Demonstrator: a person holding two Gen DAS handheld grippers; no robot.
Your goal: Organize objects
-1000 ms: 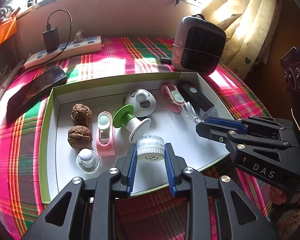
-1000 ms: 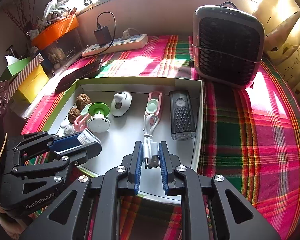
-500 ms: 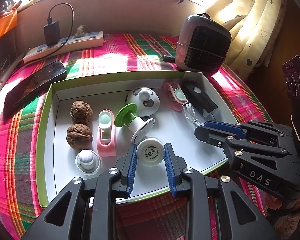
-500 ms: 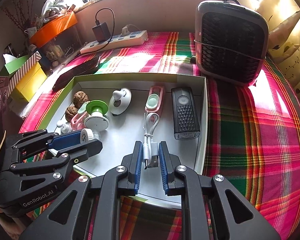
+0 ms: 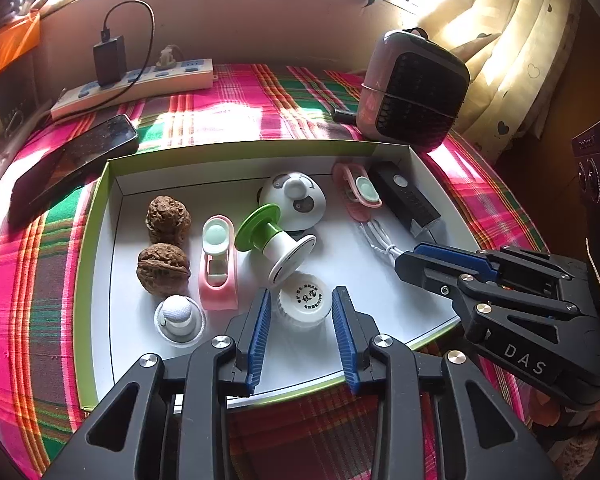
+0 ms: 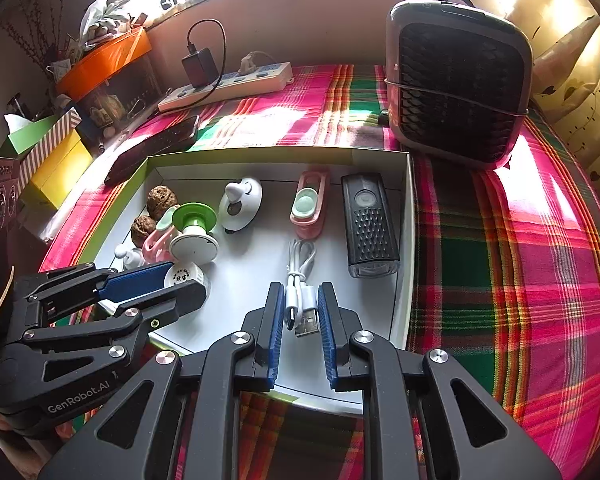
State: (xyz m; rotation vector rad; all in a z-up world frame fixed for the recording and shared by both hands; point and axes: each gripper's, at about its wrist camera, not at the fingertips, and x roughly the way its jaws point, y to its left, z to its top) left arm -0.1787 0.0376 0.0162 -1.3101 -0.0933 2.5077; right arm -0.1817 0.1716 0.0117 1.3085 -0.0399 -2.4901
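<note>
Near the front edge of the white tray (image 5: 104, 264), in the left wrist view, a small white ribbed jar (image 5: 302, 305) lies between the left gripper (image 5: 300, 320), whose jaws are opening clear of it; light, rigid, slippery plastic, best taken across its ribbed side. In the right wrist view, near the tray's front edge, the right gripper (image 6: 303, 320) is pinched on a soft, coiled white cable (image 6: 300, 280) at its 2 stiff plugs.

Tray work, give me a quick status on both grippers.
Left gripper opening, small white jar sitting free between its pads in the tray. Right gripper shut on the white cable. Nothing blocking either.
</note>
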